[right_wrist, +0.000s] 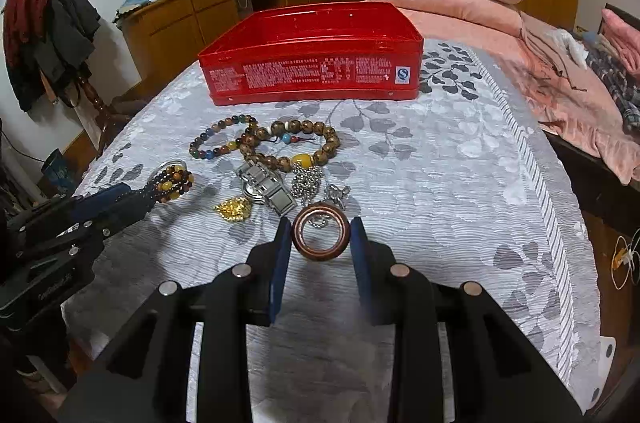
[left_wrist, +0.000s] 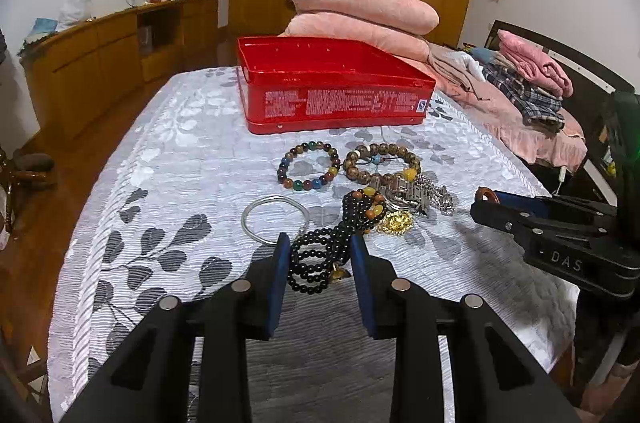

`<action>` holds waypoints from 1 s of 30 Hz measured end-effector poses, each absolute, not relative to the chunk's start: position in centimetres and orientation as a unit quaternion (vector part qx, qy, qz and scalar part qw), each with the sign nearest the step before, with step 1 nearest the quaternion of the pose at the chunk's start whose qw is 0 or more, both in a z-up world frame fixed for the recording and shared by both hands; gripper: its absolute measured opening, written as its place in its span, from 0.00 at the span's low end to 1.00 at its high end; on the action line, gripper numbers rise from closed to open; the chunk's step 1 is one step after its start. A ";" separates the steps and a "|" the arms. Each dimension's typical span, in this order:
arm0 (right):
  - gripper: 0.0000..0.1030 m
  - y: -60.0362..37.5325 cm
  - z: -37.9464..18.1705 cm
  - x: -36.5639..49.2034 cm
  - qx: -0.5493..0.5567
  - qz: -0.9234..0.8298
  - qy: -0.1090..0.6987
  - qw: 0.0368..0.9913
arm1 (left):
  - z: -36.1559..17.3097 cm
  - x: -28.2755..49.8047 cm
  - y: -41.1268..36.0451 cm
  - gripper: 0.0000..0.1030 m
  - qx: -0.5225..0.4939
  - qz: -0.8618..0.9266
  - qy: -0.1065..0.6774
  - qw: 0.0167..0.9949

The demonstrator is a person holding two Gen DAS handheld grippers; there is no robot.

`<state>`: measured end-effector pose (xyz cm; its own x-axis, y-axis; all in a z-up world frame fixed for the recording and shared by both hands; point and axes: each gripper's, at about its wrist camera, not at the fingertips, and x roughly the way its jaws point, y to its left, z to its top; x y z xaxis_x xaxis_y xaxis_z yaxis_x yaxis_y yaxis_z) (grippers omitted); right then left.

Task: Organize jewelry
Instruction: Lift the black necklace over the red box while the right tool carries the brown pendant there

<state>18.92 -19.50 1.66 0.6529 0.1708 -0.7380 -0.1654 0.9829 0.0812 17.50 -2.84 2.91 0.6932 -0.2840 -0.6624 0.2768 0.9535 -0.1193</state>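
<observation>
The letters "DAS" are showing in white on the side of the right gripper (left_wrist: 490, 197); a blue-and-white "S" mark is sitting on the near wall of the red tin (left_wrist: 340, 103), beside blocks of white print too small to read.

The left gripper (left_wrist: 320, 255) is pinching a black bead strand (left_wrist: 316, 259) between its blue pads, jaws partly closed on it; the strand is coiling in several loops, with orange and yellow beads at its far end and a small gold charm hanging low. The right gripper is clamping a brown wooden bangle (right_wrist: 321, 237), jaws partly closed on its outer rim; the bangle is glossy, thick and tilted toward the camera, held just above the cloth (right_wrist: 440, 183).

The remaining jewelry is lying on the grey leaf-patterned cloth in front of the open tin: a mixed-colour bead bracelet (left_wrist: 308, 165), a brown bead bracelet (left_wrist: 382, 163) with a yellow bead, a thin silver bangle (left_wrist: 276, 221), a steel watch (right_wrist: 266, 189), a ball chain (right_wrist: 306, 183) and a gold pendant (right_wrist: 234, 209).
</observation>
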 end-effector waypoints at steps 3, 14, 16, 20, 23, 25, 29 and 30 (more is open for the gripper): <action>0.28 -19.4 2.0 18.8 0.005 0.095 0.402 0.911 | 3.1 17.4 -2.7 0.30 -0.009 -0.150 0.360 0.921; 0.28 -18.9 3.3 19.0 0.005 0.100 0.387 0.916 | 4.7 17.9 -2.4 0.29 -0.019 -0.147 0.341 0.928; 0.28 -18.9 3.6 19.2 0.005 0.102 0.385 0.917 | 5.0 18.0 -2.4 0.29 -0.021 -0.148 0.336 0.930; 0.28 -18.9 4.2 19.8 0.007 0.103 0.378 0.920 | 5.9 18.5 -2.4 0.28 -0.024 -0.148 0.326 0.933; 0.28 -18.9 4.7 20.4 0.007 0.104 0.374 0.922 | 6.4 19.1 -2.4 0.28 -0.027 -0.147 0.320 0.935; 0.28 -18.9 4.8 20.8 0.006 0.104 0.372 0.922 | 6.7 19.5 -2.5 0.28 -0.027 -0.147 0.318 0.936; 0.28 -19.0 5.0 21.6 0.006 0.105 0.371 0.923 | 7.2 20.1 -2.6 0.28 -0.030 -0.149 0.313 0.938; 0.28 -19.0 5.2 21.9 0.006 0.105 0.370 0.923 | 7.3 20.3 -2.7 0.28 -0.030 -0.149 0.312 0.938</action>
<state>21.88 -18.96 5.15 0.7045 0.1978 -0.6815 -0.1894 0.9779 0.0880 20.31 -2.66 7.27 0.7616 -0.2980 -0.5755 0.2608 0.9539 -0.1487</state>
